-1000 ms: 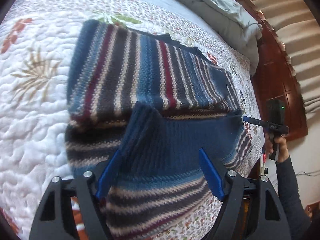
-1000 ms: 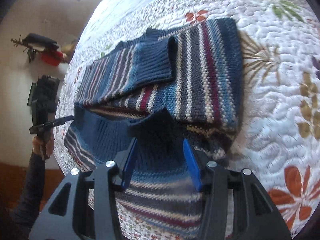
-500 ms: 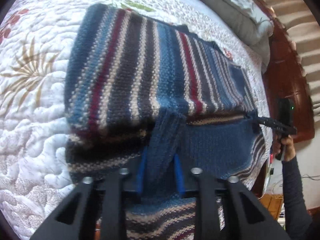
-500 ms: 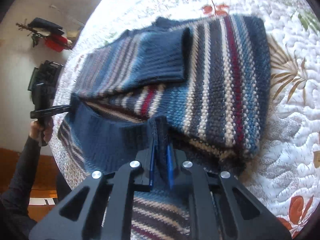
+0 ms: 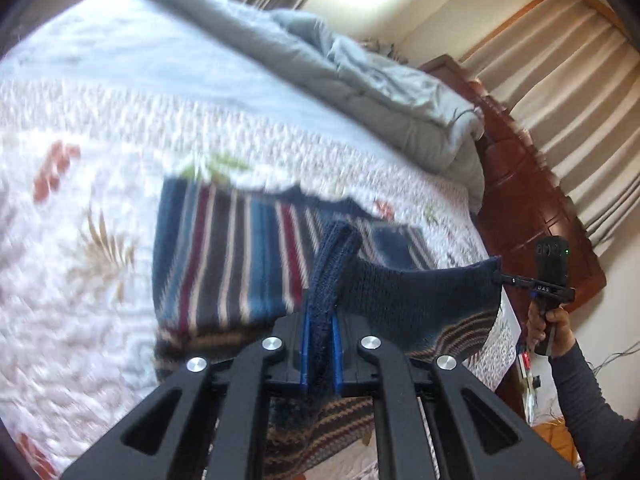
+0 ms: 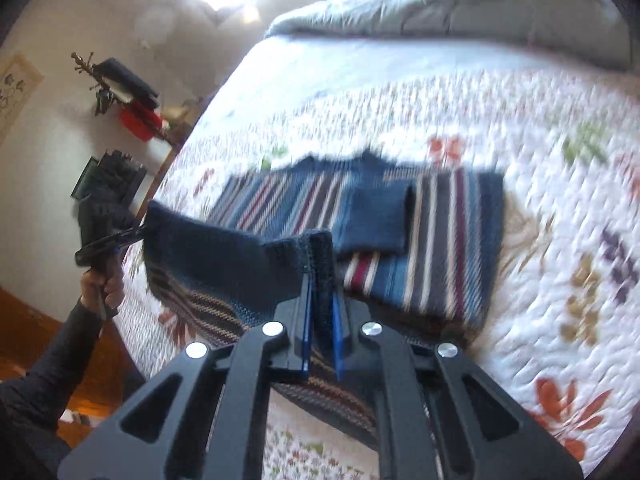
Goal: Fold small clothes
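A striped knit sweater [image 5: 224, 256] in blue, grey, cream and maroon lies on the quilted bed, its sleeves folded in over the body [image 6: 440, 236]. Its dark blue ribbed hem [image 5: 404, 292] is lifted off the quilt and stretched between both grippers. My left gripper [image 5: 319, 312] is shut on one hem corner, the knit bunched between its blue pads. My right gripper [image 6: 322, 292] is shut on the other hem corner [image 6: 224, 252]. Each wrist view shows the other gripper at the far end of the raised hem, held by a hand in a dark sleeve.
The white floral quilt [image 5: 80, 240] covers the bed, with a rumpled grey duvet [image 5: 360, 80] at the head. A dark wooden headboard [image 5: 532, 208] and curtains stand beyond. The bed's near edge, a wood floor and a wall rack [image 6: 120, 92] are at the left of the right wrist view.
Both grippers closed on the sweater's hem corners and rose, lifting the hem off the quilt. The cameras tilted up, so the bed head and the room now show.
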Demonstrator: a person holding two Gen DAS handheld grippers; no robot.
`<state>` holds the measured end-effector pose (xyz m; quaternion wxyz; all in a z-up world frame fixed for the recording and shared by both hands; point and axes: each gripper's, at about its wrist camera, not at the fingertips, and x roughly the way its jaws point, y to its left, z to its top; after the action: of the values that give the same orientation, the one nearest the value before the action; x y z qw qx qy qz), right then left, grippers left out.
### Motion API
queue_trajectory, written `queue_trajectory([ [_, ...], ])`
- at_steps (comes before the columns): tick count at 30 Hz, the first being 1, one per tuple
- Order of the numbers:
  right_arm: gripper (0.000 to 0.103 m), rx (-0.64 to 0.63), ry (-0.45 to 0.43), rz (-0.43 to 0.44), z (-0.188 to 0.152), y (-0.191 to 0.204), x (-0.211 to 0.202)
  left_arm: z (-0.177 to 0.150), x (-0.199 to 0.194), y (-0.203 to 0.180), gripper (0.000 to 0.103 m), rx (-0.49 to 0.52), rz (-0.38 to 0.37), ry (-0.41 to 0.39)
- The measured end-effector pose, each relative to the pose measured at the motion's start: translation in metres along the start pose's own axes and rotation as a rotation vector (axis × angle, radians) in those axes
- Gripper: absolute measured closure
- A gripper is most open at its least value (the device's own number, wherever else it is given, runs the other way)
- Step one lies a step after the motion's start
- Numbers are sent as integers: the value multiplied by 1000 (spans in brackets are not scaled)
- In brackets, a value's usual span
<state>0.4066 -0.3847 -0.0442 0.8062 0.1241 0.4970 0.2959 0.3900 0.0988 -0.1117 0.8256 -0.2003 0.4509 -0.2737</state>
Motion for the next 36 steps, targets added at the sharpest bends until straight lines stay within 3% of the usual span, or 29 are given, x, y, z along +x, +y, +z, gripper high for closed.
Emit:
queue_trajectory([
  [7,96,37,-76,-58,67,-9,6,74,10,-8,95,19,54,-27],
  [13,96,90,-29,-150,112,-38,63,120,79,34,95,-55,163,62],
  [16,96,132,31,-202,119,-59,103,127,120,56,95,-90,211,128],
  [20,96,202,100,-269,117,-93,148,111,173,89,95,-146,297,235],
  [24,96,232,86,-253,116,-103,154,109,172,97,95,-183,256,207],
  [29,96,232,35,-230,126,-102,134,135,151,77,95,-127,225,152],
  [32,96,254,19,-243,131,-107,131,151,150,73,95,-123,235,137],
  [36,96,273,36,-266,132,-118,147,151,181,87,95,-137,286,181],
])
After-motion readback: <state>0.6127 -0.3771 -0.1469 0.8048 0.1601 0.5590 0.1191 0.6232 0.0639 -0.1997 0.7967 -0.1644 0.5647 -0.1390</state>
